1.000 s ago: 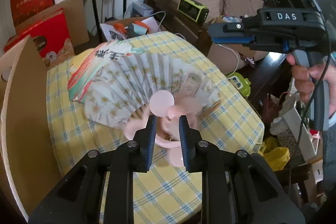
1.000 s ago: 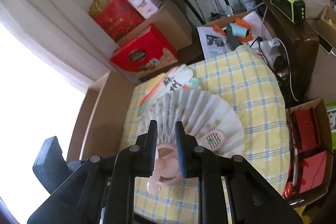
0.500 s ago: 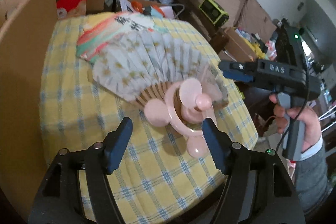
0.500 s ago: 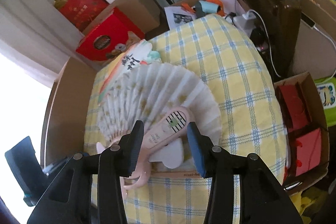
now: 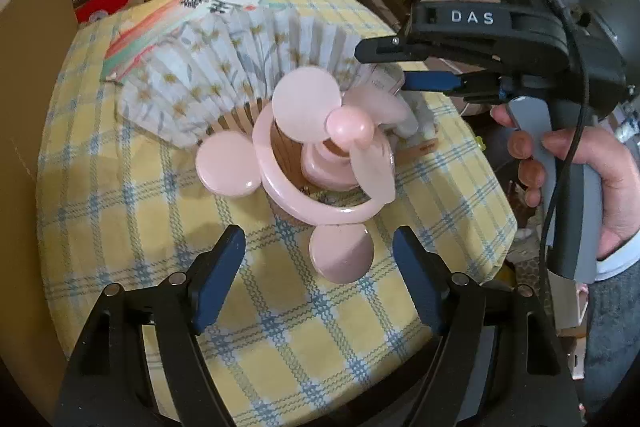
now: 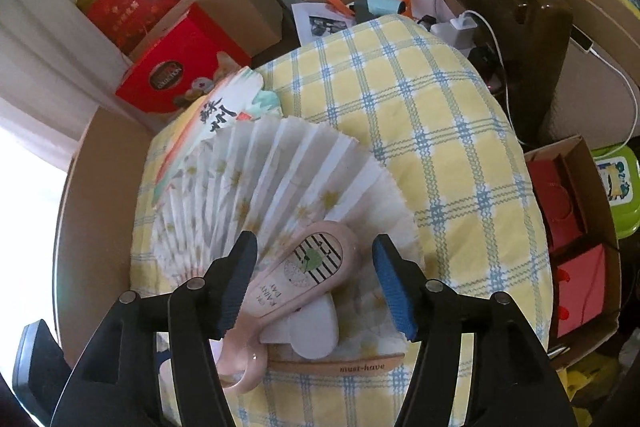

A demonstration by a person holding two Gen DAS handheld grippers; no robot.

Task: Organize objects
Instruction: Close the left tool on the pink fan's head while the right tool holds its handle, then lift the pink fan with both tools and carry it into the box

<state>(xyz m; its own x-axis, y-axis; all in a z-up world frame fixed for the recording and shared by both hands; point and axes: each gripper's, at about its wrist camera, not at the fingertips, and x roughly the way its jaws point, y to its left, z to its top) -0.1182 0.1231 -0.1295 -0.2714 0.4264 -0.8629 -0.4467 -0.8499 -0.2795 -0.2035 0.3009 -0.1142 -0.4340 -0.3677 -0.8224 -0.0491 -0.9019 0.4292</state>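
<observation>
The pink handheld fan [image 5: 320, 147] lies on the folding fan [image 6: 280, 179] (spread wide) on the bench [image 5: 120, 227]. The left gripper [image 5: 316, 279] and right gripper [image 6: 312, 283] have just been opening, both released, jaws straddling the pink fan untouched.

handheld fan [image 5: 320, 151]: pale pink, striped label with green spot on handle
folding fan [image 6: 280, 179]: white, yellow flower print, wooden ribs
second fan [image 6: 216, 115]: white, black characters, orange and teal edges
desk cloth [image 6: 440, 131]: yellow, blue-white check
gripper pads [image 5: 218, 279]: blue on black
box [image 6: 172, 79]: red
</observation>
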